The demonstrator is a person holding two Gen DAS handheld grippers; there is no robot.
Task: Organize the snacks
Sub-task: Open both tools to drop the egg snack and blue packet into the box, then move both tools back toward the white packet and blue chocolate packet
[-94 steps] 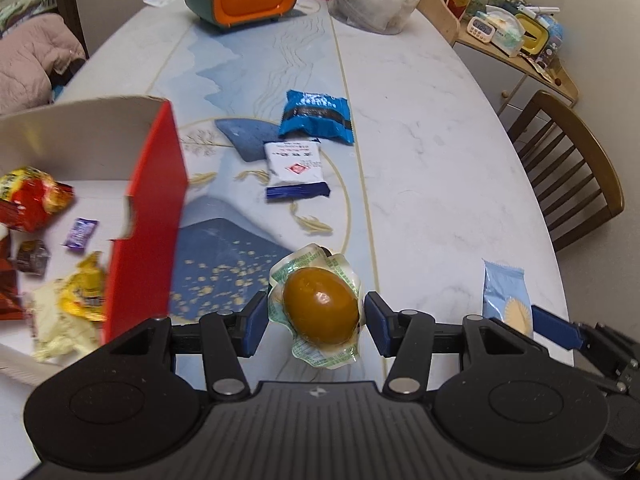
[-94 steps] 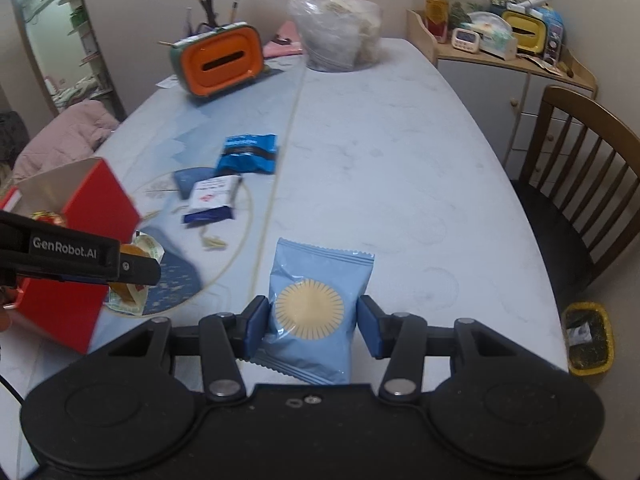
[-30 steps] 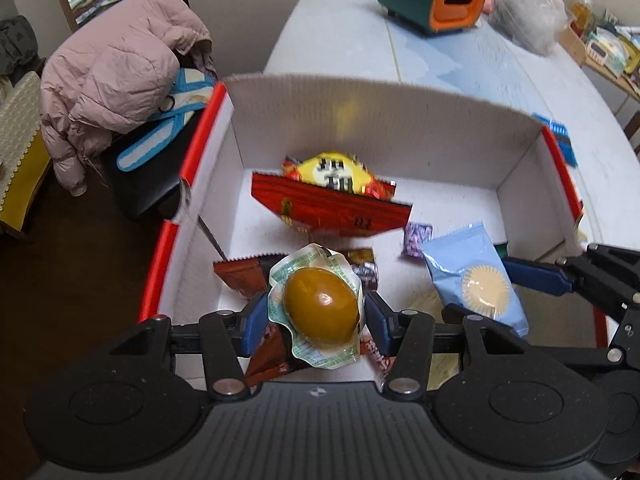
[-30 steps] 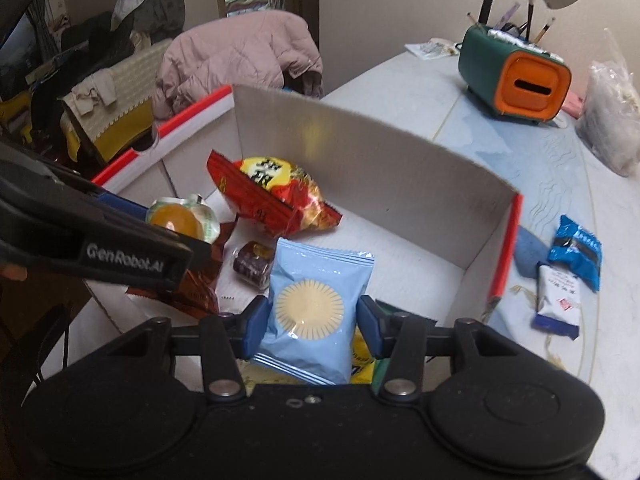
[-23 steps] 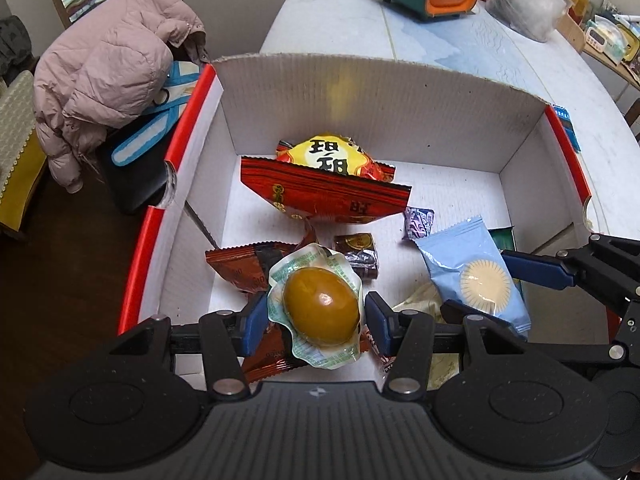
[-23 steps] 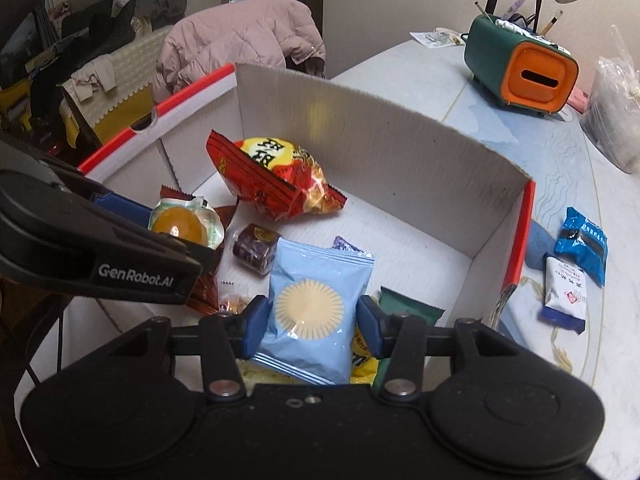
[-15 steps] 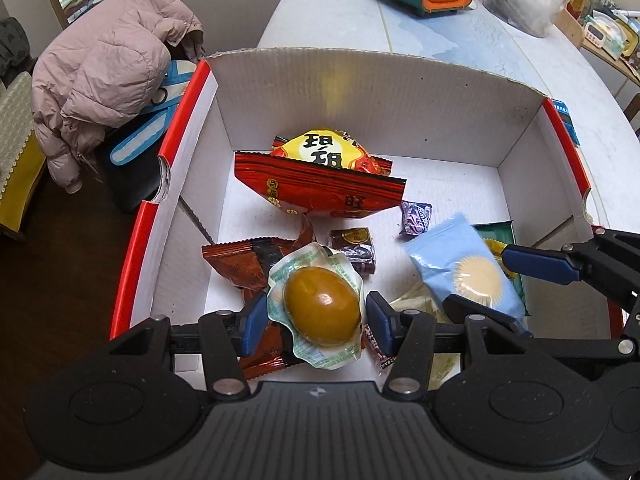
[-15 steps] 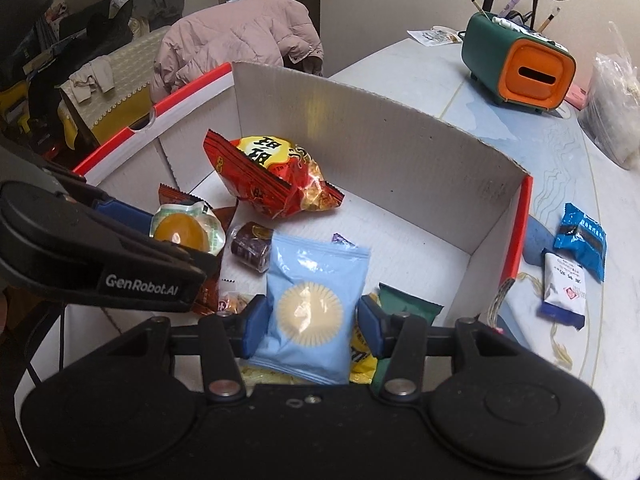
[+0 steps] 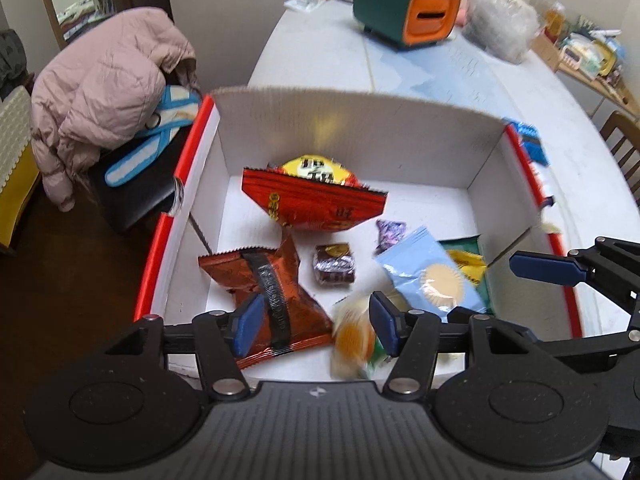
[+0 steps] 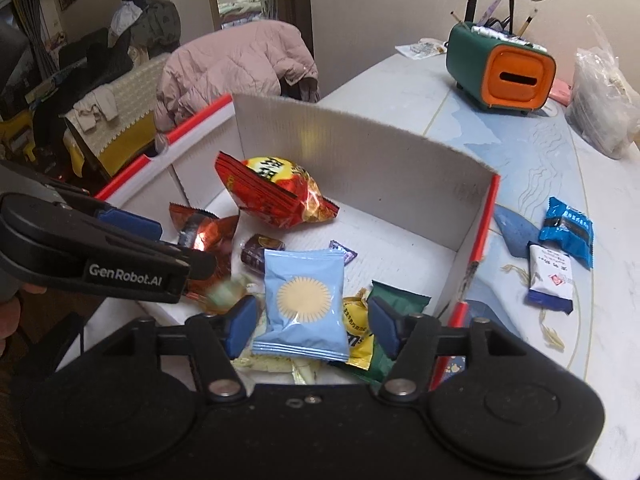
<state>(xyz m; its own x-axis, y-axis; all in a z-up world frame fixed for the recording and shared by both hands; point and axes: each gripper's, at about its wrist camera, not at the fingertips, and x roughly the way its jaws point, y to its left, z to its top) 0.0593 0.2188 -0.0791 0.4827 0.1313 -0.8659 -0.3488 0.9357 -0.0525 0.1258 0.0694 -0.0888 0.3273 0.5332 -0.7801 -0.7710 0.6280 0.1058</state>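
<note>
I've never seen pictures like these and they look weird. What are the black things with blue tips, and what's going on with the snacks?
Those are two claws. A person holds one in each hand, and each has a camera looking out along its two blue fingers. One picture is from the left claw, the other from the right claw.

Both are above a box standing on a table. Both claws are open. A blue packet lies in the box, and an egg snack, blurred, seems to be dropping in. The box also holds a red bag and other sweets. Two more packets wait on the table outside it.
</note>
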